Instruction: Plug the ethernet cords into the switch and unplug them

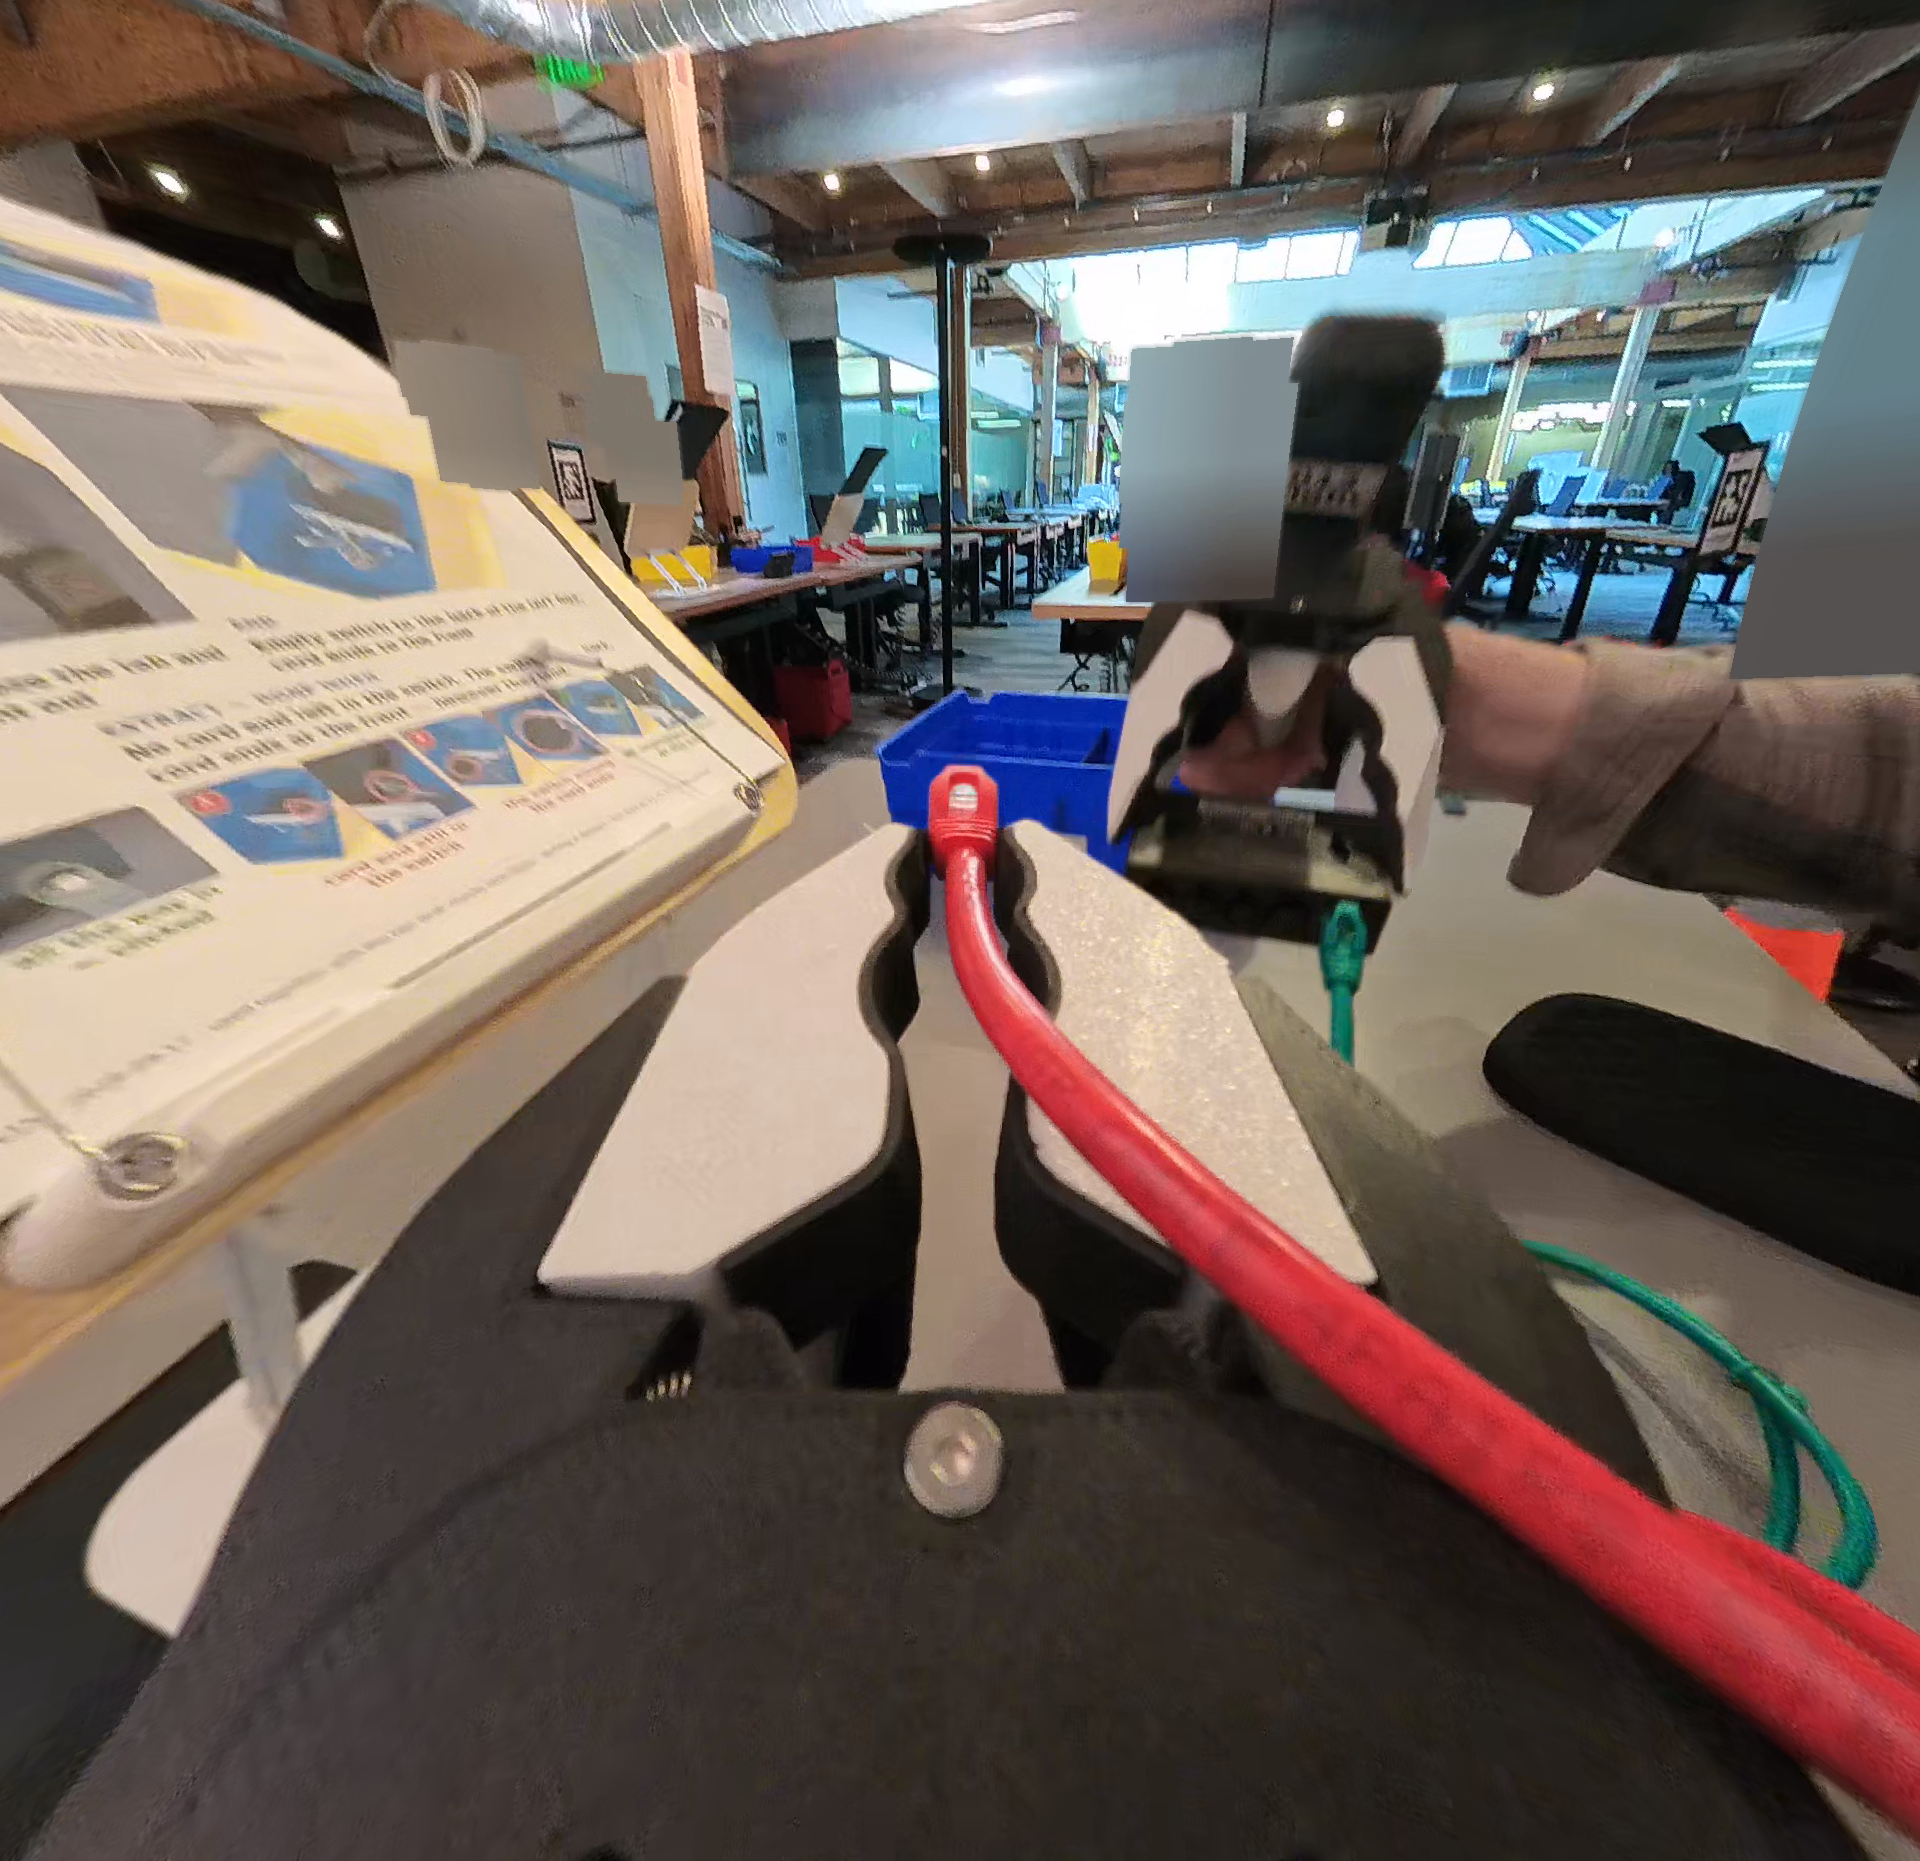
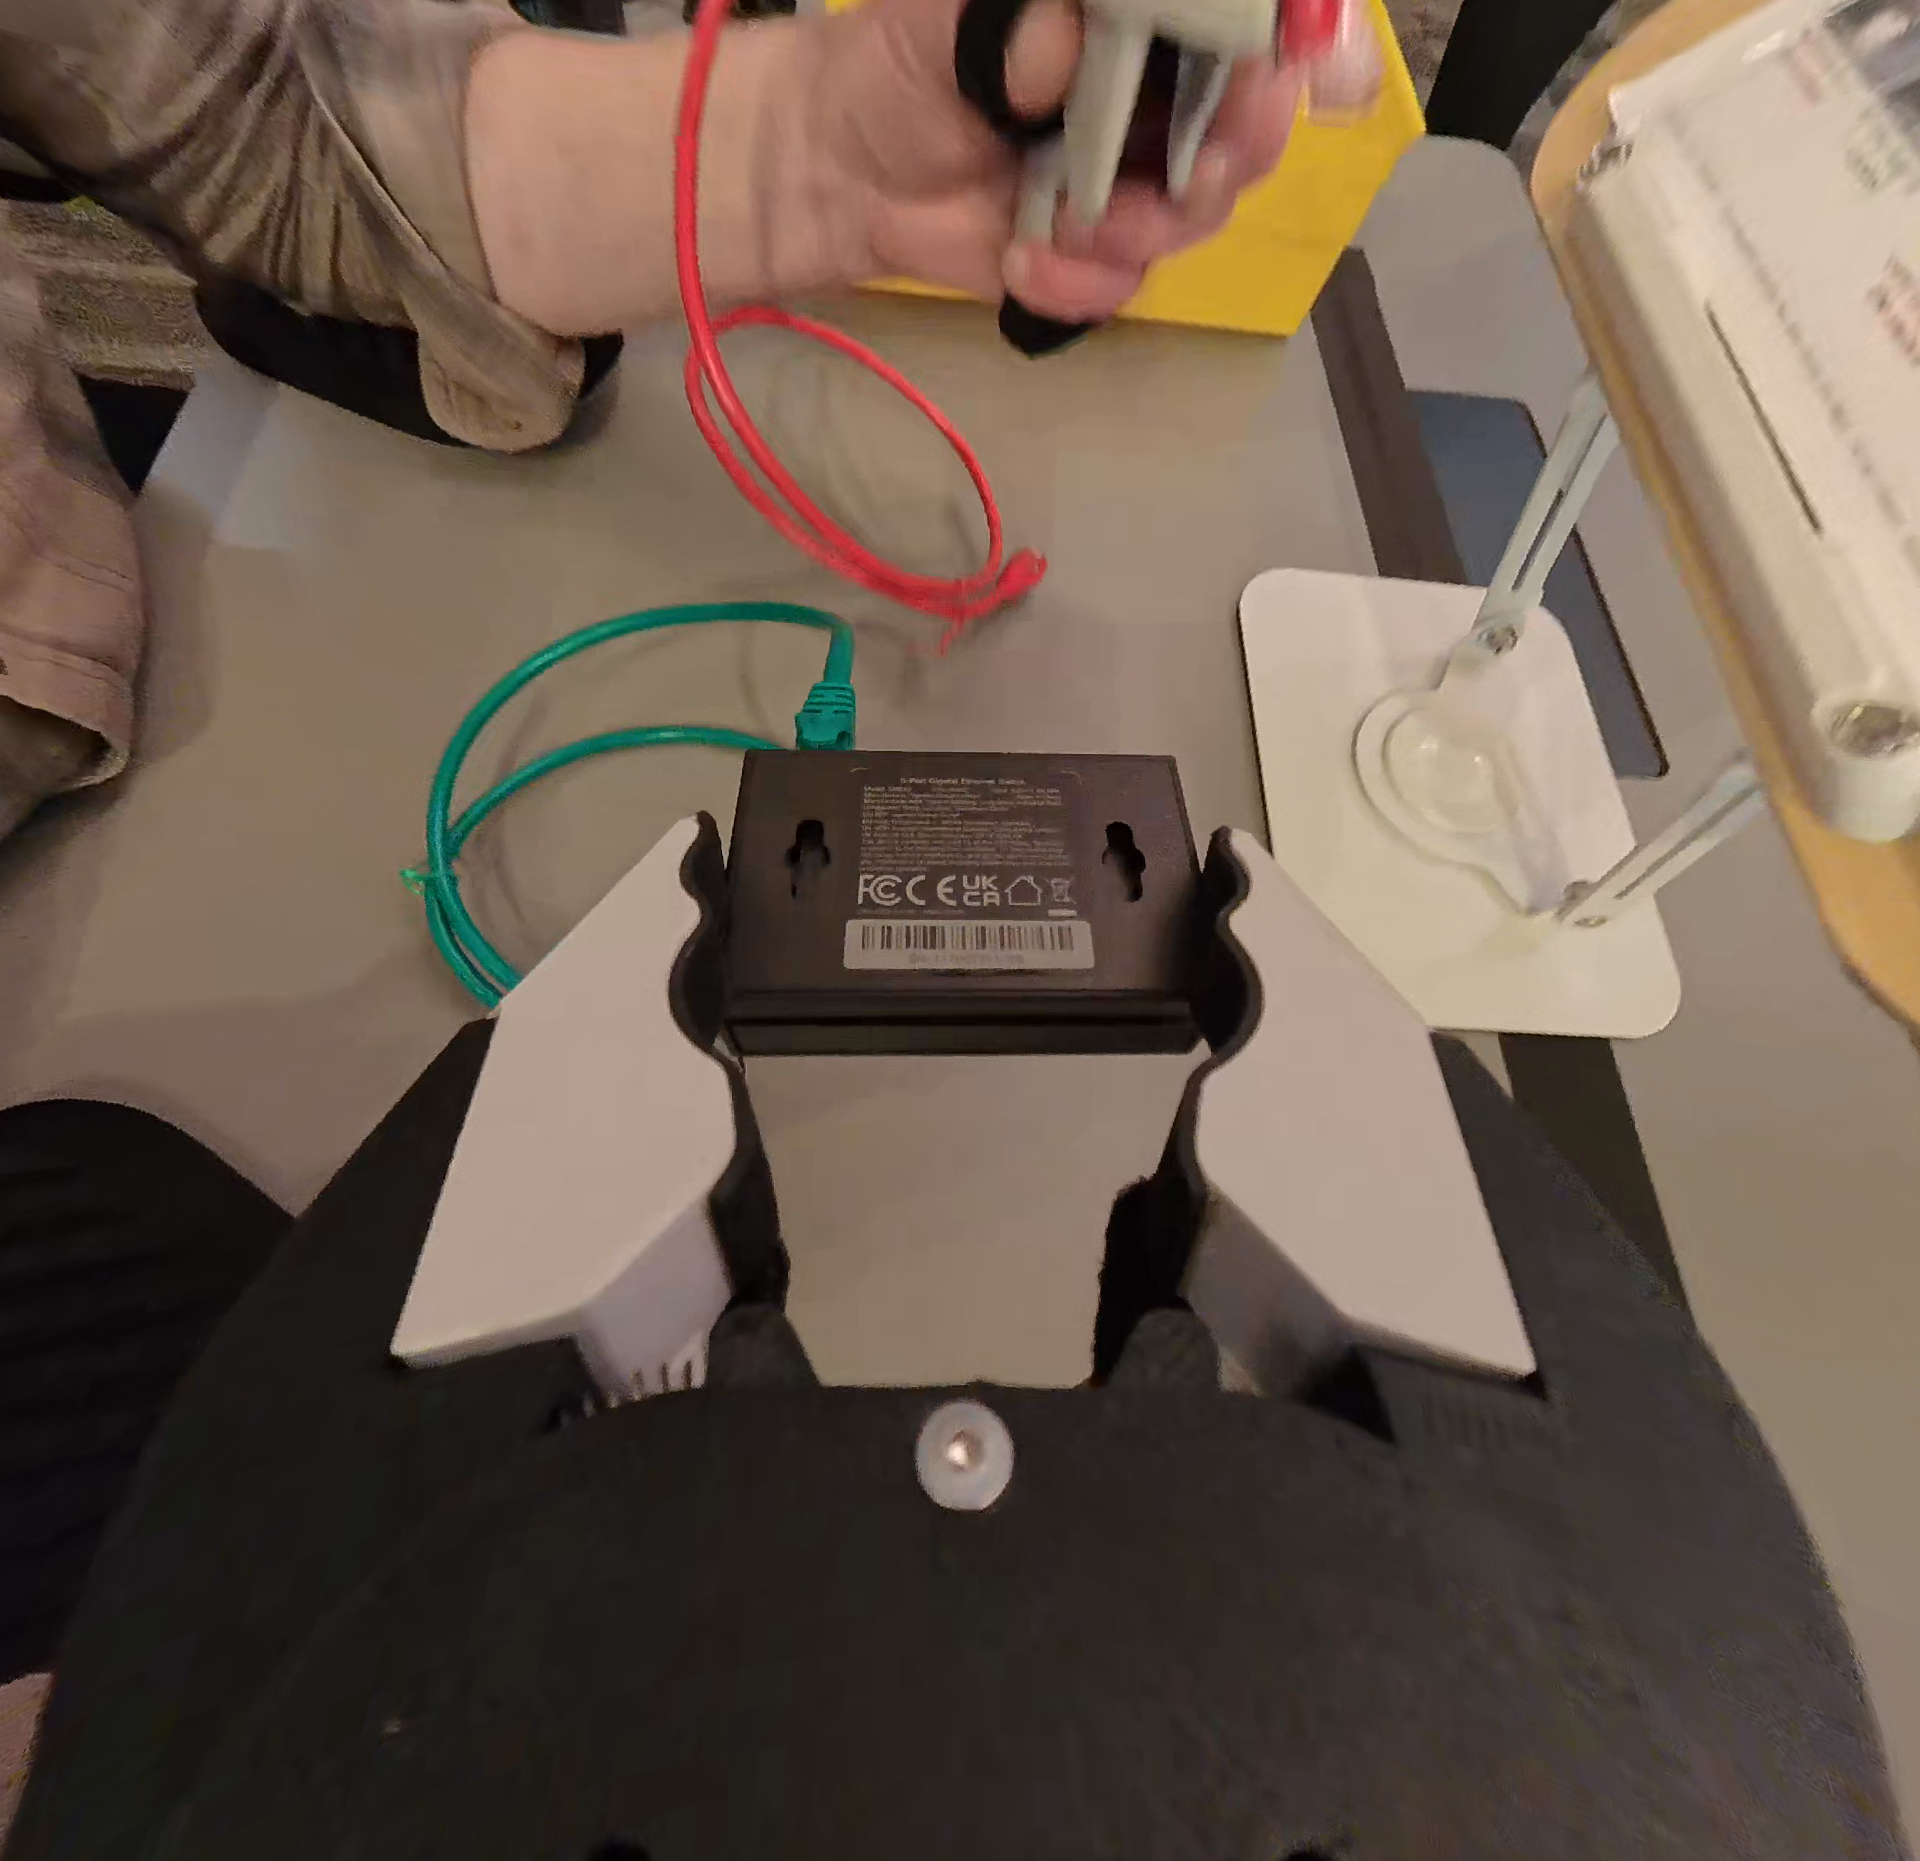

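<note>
My left gripper (image 1: 961, 855) is shut on the red ethernet cord (image 1: 1143, 1136) just behind its plug (image 1: 962, 795), which sticks out past the fingertips. My right gripper (image 2: 961, 876) is shut on the black switch (image 2: 961, 876), held with its labelled underside towards the camera. The switch also shows in the left wrist view (image 1: 1262, 871), to the right of the red plug and apart from it. A green ethernet cord (image 2: 623, 668) is plugged into the switch's far side by its green plug (image 2: 826, 715). The red cord's loop (image 2: 831, 461) lies on the grey table.
An instruction sheet on a white stand (image 1: 312, 720) leans in close on the left; its base (image 2: 1455, 803) sits right of the switch. A blue bin (image 1: 997, 762) stands beyond the red plug. A yellow bin (image 2: 1299, 253) is behind the left gripper. A person's sleeve (image 2: 260, 201) is nearby. Tip to tip, the grippers are about 15 centimeters apart.
</note>
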Action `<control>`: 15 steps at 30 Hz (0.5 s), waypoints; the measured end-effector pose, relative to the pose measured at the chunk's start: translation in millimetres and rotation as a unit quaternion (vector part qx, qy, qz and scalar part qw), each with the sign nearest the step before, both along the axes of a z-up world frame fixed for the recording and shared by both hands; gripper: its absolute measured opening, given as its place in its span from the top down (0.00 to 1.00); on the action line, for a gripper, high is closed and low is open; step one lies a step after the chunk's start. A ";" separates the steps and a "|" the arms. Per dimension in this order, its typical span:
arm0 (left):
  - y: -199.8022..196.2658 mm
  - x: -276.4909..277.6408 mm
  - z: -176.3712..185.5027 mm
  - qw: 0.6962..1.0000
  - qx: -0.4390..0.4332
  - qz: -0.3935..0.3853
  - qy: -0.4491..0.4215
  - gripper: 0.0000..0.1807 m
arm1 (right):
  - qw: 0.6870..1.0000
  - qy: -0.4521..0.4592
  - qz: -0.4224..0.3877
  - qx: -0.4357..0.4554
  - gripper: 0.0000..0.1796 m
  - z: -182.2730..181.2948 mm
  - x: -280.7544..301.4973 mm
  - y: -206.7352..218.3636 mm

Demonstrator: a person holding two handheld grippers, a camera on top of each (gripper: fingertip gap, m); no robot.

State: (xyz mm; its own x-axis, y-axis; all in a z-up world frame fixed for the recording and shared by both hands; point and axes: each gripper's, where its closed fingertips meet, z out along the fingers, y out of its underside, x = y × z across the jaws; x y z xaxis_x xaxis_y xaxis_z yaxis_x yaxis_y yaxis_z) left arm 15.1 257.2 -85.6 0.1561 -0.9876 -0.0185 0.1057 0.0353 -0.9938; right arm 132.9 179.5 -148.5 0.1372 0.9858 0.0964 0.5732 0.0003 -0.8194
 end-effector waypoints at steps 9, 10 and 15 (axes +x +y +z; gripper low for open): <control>-21.0 51.6 -60.9 0.996 -0.034 -0.055 0.065 0.93 | 0.996 0.056 0.069 0.022 1.00 58.5 -27.1 -24.6; -24.9 55.9 -64.5 0.995 -0.032 -0.061 0.070 0.93 | 0.993 0.090 0.077 0.020 1.00 73.5 -30.6 -26.2; -39.9 69.8 -78.7 0.991 -0.030 -0.088 0.092 0.93 | 0.998 0.011 0.060 -0.018 0.96 37.6 -32.3 -14.5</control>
State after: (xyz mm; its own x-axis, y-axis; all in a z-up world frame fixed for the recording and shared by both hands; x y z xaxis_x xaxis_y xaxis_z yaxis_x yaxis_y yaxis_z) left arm 84.9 217.3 -164.3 -0.0195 -0.9994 0.0297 -0.0781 -0.0281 -0.9966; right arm 100.5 164.9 -110.9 0.0202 0.9980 0.0594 0.5529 0.0383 -0.8324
